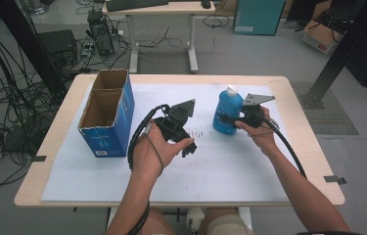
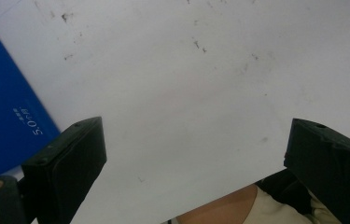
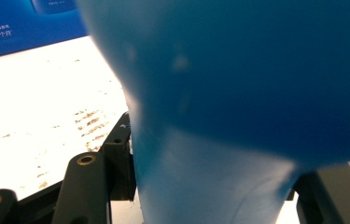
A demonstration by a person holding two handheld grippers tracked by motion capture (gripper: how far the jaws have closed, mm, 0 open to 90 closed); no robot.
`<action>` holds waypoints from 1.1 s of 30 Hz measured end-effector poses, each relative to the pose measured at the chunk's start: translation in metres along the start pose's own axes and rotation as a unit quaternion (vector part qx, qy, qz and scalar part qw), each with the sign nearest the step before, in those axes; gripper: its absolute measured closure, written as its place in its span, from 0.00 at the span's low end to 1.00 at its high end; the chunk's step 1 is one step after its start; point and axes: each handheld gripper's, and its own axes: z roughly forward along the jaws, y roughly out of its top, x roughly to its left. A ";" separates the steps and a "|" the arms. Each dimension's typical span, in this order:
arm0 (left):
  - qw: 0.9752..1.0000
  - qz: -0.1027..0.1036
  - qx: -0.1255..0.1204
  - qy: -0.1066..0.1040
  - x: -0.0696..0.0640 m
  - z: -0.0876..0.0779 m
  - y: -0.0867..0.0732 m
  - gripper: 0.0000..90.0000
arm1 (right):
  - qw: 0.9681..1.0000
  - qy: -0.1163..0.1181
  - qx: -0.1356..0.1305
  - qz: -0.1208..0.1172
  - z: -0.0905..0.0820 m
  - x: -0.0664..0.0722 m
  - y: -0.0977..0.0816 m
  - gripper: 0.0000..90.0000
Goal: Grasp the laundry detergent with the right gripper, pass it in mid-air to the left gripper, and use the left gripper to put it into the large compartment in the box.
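Gripping the blue bottle (image 1: 227, 113) low on its body, the right gripper (image 1: 234, 119) has its fingers (image 3: 116, 158) pressed against both sides of it — the right gripper view shows the blue plastic wedged tight between the two black pads. The bottle stands upright on the white sheet (image 1: 220, 161) covering the desk (image 1: 63, 127), right of the middle, its white cap (image 1: 231, 90) on top. The left gripper (image 1: 187, 147) is held near the middle of the sheet, well apart from the bottle; its fingers (image 2: 70, 158) stand wide open with nothing between them, only bare white sheet. An open blue cardboard box (image 1: 107, 111) sits at the left side of the sheet — its blue wall also shows at the edge of the left gripper view.
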 end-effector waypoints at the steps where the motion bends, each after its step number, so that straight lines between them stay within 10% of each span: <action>1: 1.000 0.000 0.000 0.000 0.000 0.000 0.000 0.06 | 1.000 0.000 0.000 0.000 0.000 0.000 0.000 0.46; 33: 1.000 0.001 -0.001 0.000 -0.003 -0.002 0.001 0.06 | 1.000 0.001 0.002 0.003 0.000 0.000 0.000 0.50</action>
